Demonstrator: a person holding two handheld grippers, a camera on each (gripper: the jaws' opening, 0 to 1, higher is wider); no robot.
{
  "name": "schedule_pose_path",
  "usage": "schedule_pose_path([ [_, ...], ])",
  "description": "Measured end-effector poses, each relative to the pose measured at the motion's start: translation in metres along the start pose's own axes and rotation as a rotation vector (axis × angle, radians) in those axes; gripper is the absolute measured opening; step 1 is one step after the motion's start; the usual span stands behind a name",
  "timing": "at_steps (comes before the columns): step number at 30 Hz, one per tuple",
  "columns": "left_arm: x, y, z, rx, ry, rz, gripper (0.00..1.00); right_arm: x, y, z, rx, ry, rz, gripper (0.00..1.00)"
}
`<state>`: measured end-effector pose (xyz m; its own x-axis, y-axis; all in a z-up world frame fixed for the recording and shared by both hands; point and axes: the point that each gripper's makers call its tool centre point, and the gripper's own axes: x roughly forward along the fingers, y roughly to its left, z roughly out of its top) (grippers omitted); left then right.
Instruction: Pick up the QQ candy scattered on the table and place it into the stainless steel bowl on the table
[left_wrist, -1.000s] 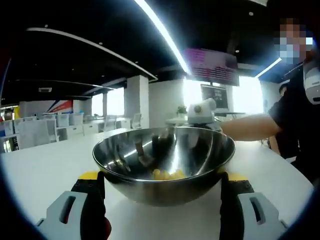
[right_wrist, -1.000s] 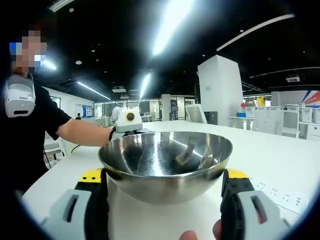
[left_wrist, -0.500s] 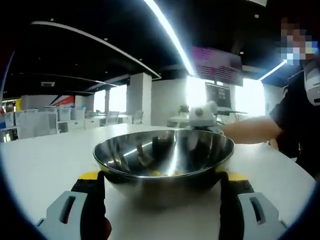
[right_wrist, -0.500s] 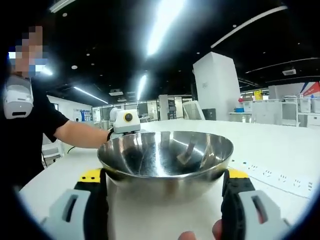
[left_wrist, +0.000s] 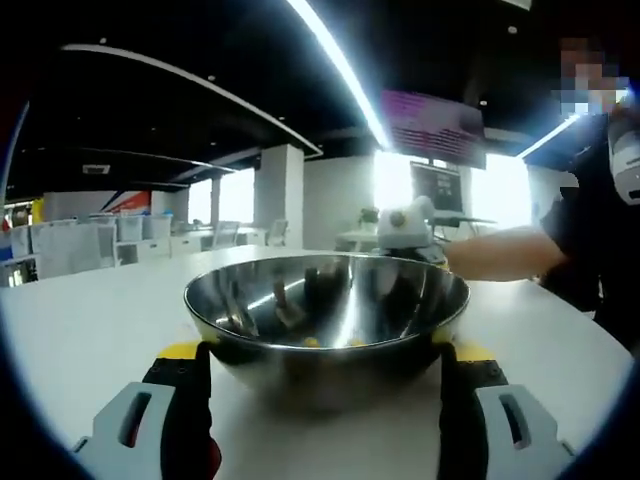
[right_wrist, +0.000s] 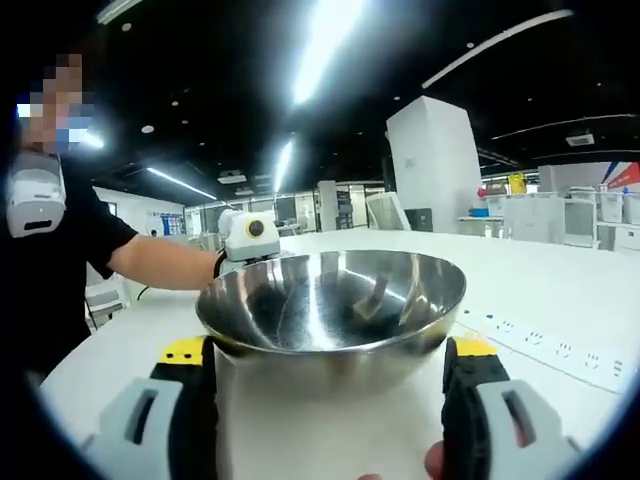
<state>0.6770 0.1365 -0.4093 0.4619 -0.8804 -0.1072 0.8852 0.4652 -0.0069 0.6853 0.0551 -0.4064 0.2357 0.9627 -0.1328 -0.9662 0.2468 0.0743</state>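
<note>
i see the stainless steel bowl (left_wrist: 327, 318) on the white table (left_wrist: 80, 330), yellow qq candy (left_wrist: 312, 342) inside, my left gripper (left_wrist: 325, 400) and right gripper (right_wrist: 330, 395) spread wide flanking it

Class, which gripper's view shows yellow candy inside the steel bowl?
The left gripper view: yellow candy peeks above the bowl rim; in the right gripper view the bowl shows bare steel.

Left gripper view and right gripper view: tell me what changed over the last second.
The cameras' angle dropped closer to rim level, so less of the yellow candy shows inside the round stainless steel bowl. Nothing was grasped or released. Both grippers, left and right, stay open either side of the bowl.
</note>
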Motion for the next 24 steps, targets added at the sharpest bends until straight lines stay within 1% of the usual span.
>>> schedule_pose_path([
  [3,-0.001,0.001,0.002,-0.003,0.003,0.009,0.96,-0.007,-0.001,0.004,0.0,0.003,-0.006,0.91],
  [5,-0.004,0.0,0.006,-0.007,-0.001,0.02,0.96,-0.017,-0.005,0.01,0.012,-0.016,-0.027,0.9],
  [7,-0.01,0.0,0.008,-0.01,0.001,0.04,0.96,-0.028,-0.007,0.012,0.02,-0.01,-0.06,0.87],
  [9,-0.02,0.003,0.011,-0.011,0.011,0.082,0.96,-0.041,-0.008,0.018,0.008,-0.014,-0.109,0.82],
  [10,-0.027,0.002,0.014,0.002,0.019,0.104,0.96,-0.048,-0.006,0.023,0.001,-0.017,-0.125,0.82],
  [11,-0.03,0.002,0.014,0.006,0.022,0.113,0.96,-0.053,-0.002,0.027,0.0,-0.022,-0.132,0.81],
  [12,-0.038,0.001,0.017,0.018,0.038,0.142,0.96,-0.061,0.004,0.033,-0.001,-0.028,-0.14,0.81],
  [13,-0.044,-0.002,0.021,0.028,0.039,0.159,0.96,-0.063,0.007,0.035,-0.004,-0.029,-0.143,0.8],
  [14,-0.053,-0.005,0.024,0.037,0.056,0.195,0.96,-0.07,0.015,0.038,-0.019,-0.017,-0.158,0.78],
  [15,-0.059,-0.009,0.028,0.046,0.061,0.21,0.96,-0.075,0.02,0.042,-0.03,-0.014,-0.168,0.76],
  [16,-0.068,-0.019,0.036,0.058,0.055,0.223,0.96,-0.083,0.029,0.048,-0.04,-0.015,-0.185,0.75],
  [17,-0.074,-0.025,0.038,0.061,0.064,0.234,0.96,-0.087,0.038,0.051,-0.044,-0.008,-0.195,0.74],
  [18,-0.084,-0.036,0.044,0.069,0.065,0.244,0.96,-0.094,0.052,0.058,-0.081,-0.016,-0.204,0.73],
  [19,-0.091,-0.042,0.047,0.071,0.067,0.259,0.96,-0.098,0.062,0.061,-0.08,-0.008,-0.207,0.72],
  [20,-0.102,-0.054,0.051,0.07,0.07,0.276,0.96,-0.105,0.075,0.061,-0.092,0.021,-0.221,0.71],
  [21,-0.108,-0.063,0.055,0.074,0.061,0.282,0.96,-0.109,0.086,0.062,-0.108,0.035,-0.223,0.68],
  [22,-0.117,-0.078,0.059,0.074,0.055,0.281,0.96,-0.115,0.102,0.062,-0.106,0.041,-0.224,0.66],
  [23,-0.12,-0.083,0.061,0.074,0.053,0.281,0.96,-0.117,0.106,0.061,-0.102,0.049,-0.231,0.65],
  [24,-0.128,-0.097,0.065,0.074,0.043,0.286,0.96,-0.126,0.115,0.058,-0.108,0.069,-0.273,0.63],
])
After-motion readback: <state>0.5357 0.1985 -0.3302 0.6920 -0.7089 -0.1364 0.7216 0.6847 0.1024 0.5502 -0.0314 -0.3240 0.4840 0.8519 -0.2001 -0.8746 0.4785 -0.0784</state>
